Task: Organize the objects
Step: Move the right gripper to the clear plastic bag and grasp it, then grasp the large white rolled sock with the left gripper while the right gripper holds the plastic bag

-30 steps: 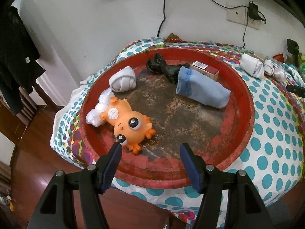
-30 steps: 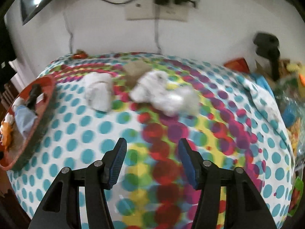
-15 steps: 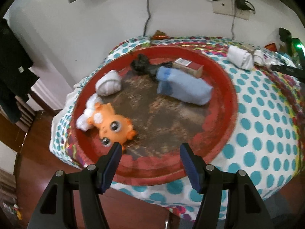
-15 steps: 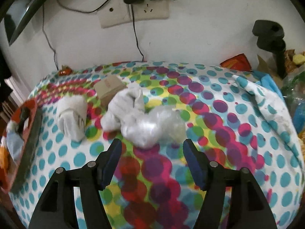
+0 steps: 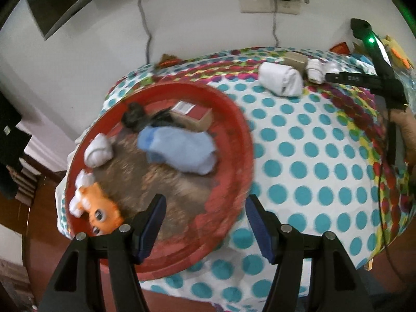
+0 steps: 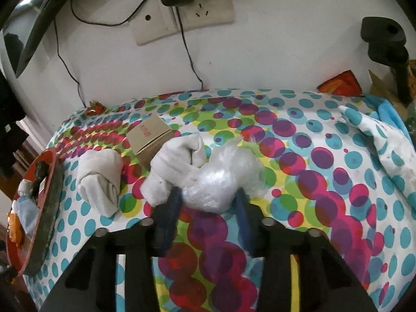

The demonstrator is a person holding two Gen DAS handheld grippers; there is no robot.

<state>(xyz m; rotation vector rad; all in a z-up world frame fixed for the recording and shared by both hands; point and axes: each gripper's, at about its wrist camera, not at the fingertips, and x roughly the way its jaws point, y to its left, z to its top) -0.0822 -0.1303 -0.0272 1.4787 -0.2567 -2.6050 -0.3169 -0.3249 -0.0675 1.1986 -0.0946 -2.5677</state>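
A round red tray (image 5: pixel 241 140) on the dotted cloth holds an orange toy (image 5: pixel 104 212), a blue sock (image 5: pixel 179 150), a white sock roll (image 5: pixel 98 150), a black item (image 5: pixel 135 117) and a small red-topped box (image 5: pixel 192 114). My left gripper (image 5: pixel 204 223) is open and empty above the tray's near rim. My right gripper (image 6: pixel 208 202) has its fingers on both sides of a crumpled clear plastic bag (image 6: pixel 221 179), closing on it. Beside the bag lie a grey-white sock (image 6: pixel 174 169), a rolled white sock (image 6: pixel 100 179) and a brown box (image 6: pixel 149 136).
The tray's edge (image 6: pixel 49 208) shows at the left of the right wrist view. A wall with sockets and cables (image 6: pixel 182 13) stands behind the table. A black stand (image 6: pixel 384 41), a red packet (image 6: pixel 340 83) and bunched cloth (image 6: pixel 377 135) sit at the right. Wooden floor (image 5: pixel 39 208) lies beyond the left edge.
My right gripper moved forward and its fingers now flank the plastic bag, narrower than before. My left gripper drew back and turned right; the tray slid left in its view.
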